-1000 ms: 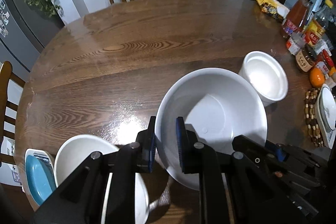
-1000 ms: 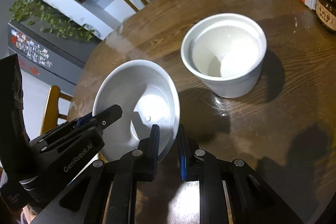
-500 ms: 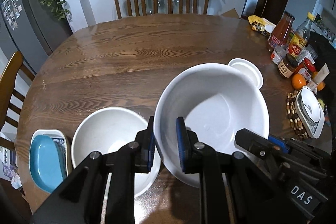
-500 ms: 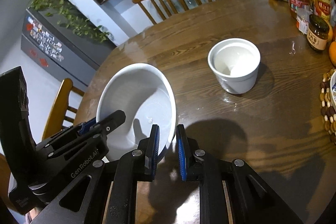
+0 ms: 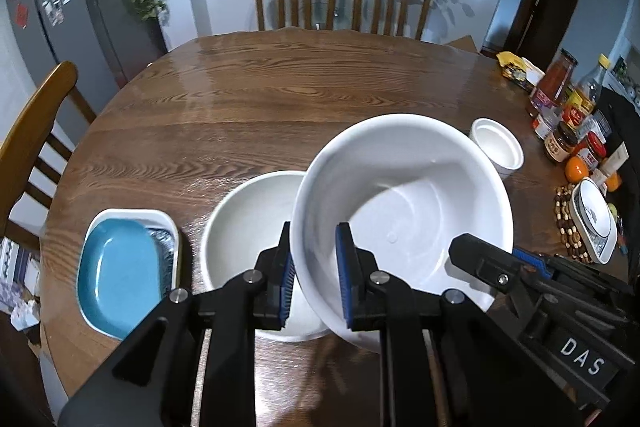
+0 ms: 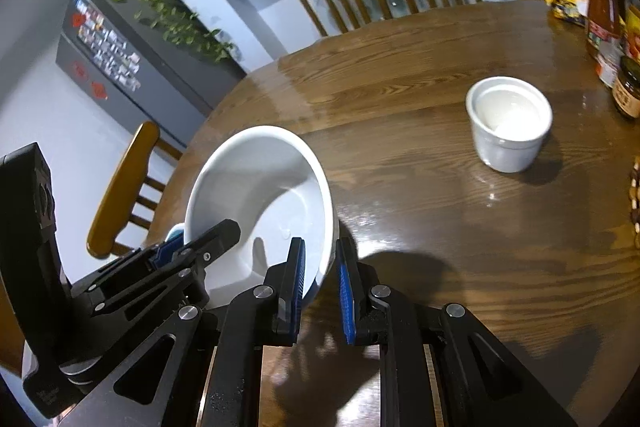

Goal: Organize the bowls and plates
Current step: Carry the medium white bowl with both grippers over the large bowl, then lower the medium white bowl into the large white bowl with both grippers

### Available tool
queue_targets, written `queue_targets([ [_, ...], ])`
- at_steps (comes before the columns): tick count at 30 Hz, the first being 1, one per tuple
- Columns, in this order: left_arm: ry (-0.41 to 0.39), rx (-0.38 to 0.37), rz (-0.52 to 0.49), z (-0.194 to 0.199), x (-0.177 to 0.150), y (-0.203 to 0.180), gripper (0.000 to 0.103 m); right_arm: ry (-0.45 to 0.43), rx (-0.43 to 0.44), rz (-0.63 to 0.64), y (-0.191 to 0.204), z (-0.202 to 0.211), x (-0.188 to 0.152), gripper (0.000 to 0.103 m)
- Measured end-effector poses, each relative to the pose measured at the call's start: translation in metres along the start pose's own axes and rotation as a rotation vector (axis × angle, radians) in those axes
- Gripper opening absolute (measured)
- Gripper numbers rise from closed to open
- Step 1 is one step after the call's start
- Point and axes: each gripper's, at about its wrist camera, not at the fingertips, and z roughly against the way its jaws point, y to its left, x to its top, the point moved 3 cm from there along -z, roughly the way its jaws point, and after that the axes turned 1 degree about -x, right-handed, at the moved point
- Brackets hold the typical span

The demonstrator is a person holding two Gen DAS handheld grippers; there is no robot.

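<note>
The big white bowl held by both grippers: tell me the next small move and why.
Probably carry the big white bowl a little further left and lower it into the second white bowl. The left gripper and right gripper each pinch its rim, it hangs tilted, overlapping that bowl's right edge, not yet nested.

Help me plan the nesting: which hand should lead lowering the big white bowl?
Left. Its jaws grip the big white bowl's rim right beside the second white bowl; the right grips the far side.

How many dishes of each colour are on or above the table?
White: 5 – large held round bowl, round bowl beneath it, small straight-sided cup, rectangular tray, patterned dish
Blue: 1 – oval plate
Total: 6
</note>
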Motion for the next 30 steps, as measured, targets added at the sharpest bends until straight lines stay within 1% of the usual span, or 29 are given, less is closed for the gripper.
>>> queue_targets([
  [7,0.003,0.005,0.05,0.004,-0.004,0.028,0.016,0.036,0.0,0.051,0.028,-0.015,-0.002,0.019],
  [12,0.019,0.011,0.079,0.001,-0.007,0.043,0.016,0.071,0.005,0.073,0.038,-0.028,-0.002,0.019],
  [16,0.047,0.013,0.098,-0.007,-0.011,0.053,0.016,0.102,0.007,0.071,0.041,-0.039,-0.005,0.019],
  [23,0.103,0.012,0.107,-0.025,-0.019,0.058,0.016,0.146,-0.008,0.055,0.039,-0.057,-0.011,0.019],
  [30,0.132,0.014,0.102,-0.038,-0.02,0.058,0.016,0.171,-0.023,0.041,0.035,-0.068,-0.014,0.019],
])
